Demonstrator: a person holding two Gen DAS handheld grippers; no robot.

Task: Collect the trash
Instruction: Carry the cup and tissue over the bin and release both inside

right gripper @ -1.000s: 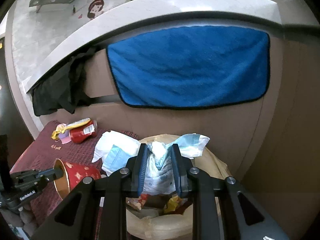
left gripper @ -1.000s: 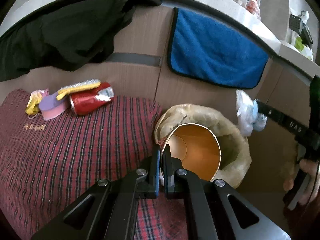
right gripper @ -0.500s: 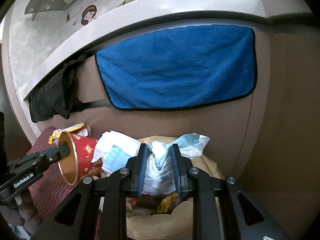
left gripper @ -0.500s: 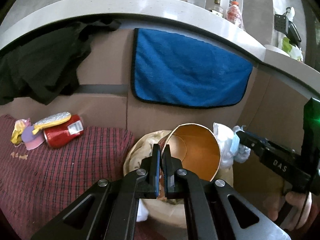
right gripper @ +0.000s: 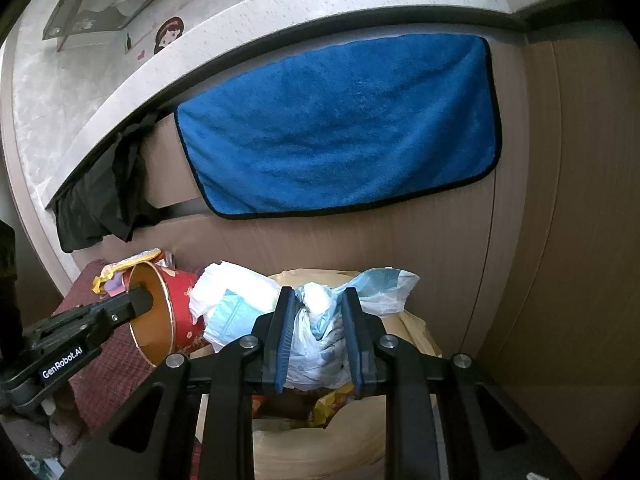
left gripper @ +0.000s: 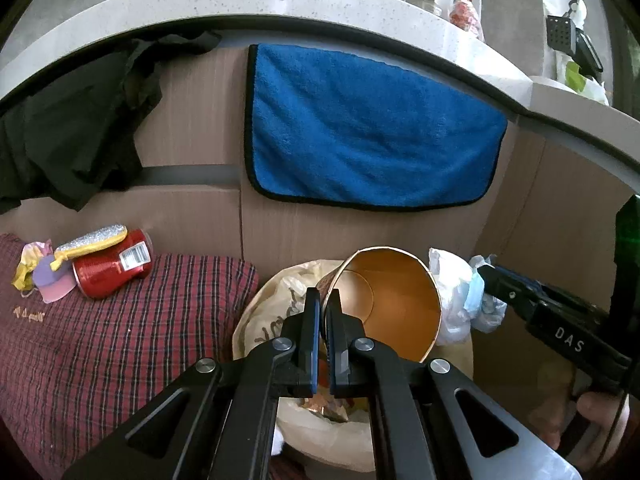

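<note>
Cup (left gripper: 390, 308) in your left tool (left gripper: 325, 316) is light, thin-walled card; the clamped jaws pinch its rim over the bin (left gripper: 268, 320), so don't squeeze harder. Your right tool (right gripper: 318, 320), part open, grips a soft, crushable bag (right gripper: 316, 332) at its middle.

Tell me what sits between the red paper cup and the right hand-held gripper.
In the right wrist view, a crumpled white and blue bundle lies between the red paper cup and the right hand-held gripper, which is clamped on it, above the bin.
</note>
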